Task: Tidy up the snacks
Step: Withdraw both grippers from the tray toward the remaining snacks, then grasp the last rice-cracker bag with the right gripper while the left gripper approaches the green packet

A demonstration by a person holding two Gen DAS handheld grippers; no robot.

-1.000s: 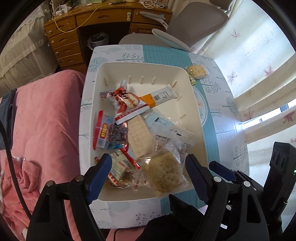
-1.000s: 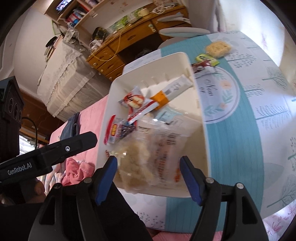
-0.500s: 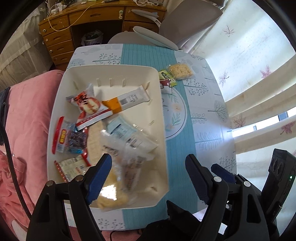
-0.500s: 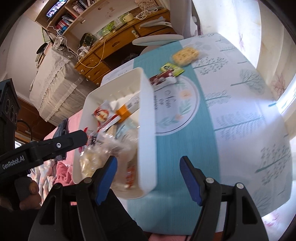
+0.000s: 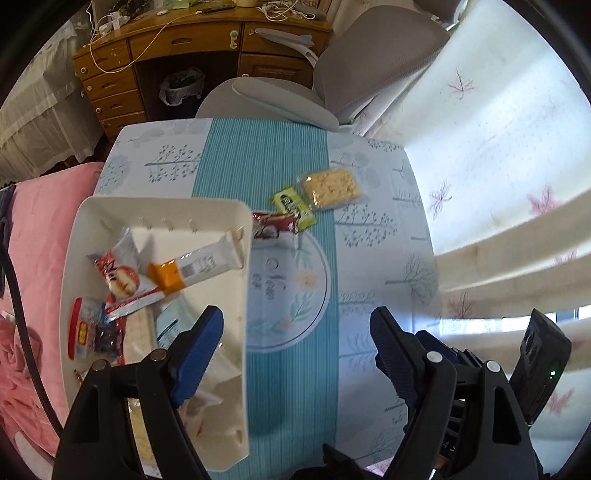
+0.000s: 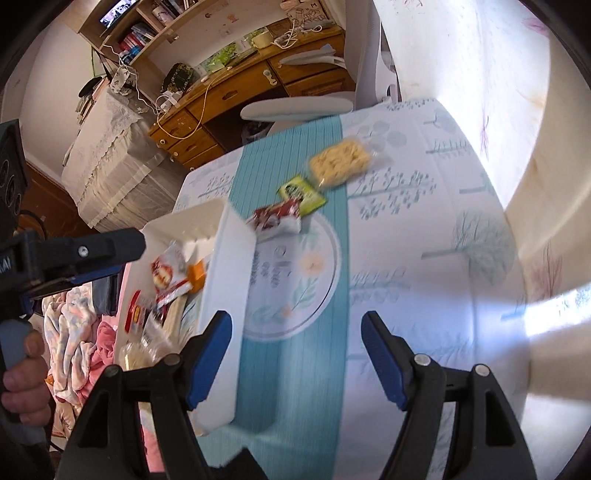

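Both the left gripper (image 5: pixel 297 343) and the right gripper (image 6: pixel 295 354), its jaws opening, are empty. Three snacks (image 5: pixel 282 219) are left mid-tablecloth beside the bin's (image 5: pixel 162 205) far corner; overlapping wrappers risk a double pickup.

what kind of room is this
Most likely a bedroom or study at home: a wooden desk with drawers and a grey office chair stand behind the table, pink bedding lies beside it, and shelves with books hang above the desk.

I see white bin (image 5: pixel 236 206) holding mixed snacks; red packet (image 5: pixel 275 223), green packet (image 5: pixel 293 206), yellow cracker pack (image 5: pixel 332 186) lie beside its far corner.
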